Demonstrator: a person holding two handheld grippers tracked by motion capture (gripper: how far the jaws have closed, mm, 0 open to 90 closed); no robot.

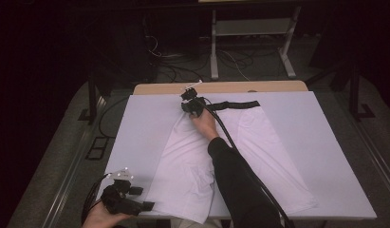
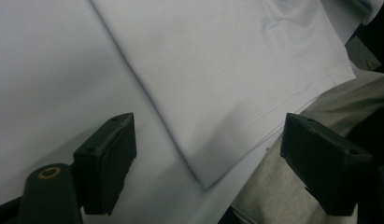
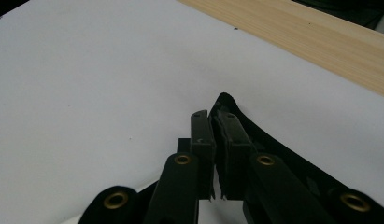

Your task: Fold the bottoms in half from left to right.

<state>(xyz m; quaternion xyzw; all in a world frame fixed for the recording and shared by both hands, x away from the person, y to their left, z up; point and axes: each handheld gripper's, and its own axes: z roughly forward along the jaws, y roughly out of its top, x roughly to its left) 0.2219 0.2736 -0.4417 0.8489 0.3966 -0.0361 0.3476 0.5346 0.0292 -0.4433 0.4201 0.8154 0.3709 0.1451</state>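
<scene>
Right gripper (image 1: pixel 192 101) of mine is clamping the black waistband (image 1: pixel 233 105) of the white shorts (image 1: pixel 192 161) at the far edge of the white-covered table (image 1: pixel 325 156), probably to pull it flat; my left gripper (image 1: pixel 147 206), jaws wide apart, is waiting at the near hem (image 2: pixel 273 109), whose stitching its own view is showing

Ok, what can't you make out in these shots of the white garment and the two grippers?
- High view: the sleeve covers the middle of the garment, so its type is unclear.
- High view: the left gripper is small and dark; its jaw gap is unreadable there.
- Right gripper view: the right gripper hides how much of the black band sits between its jaws.
- Left gripper view: the frame edges cut off most of the garment.
</scene>
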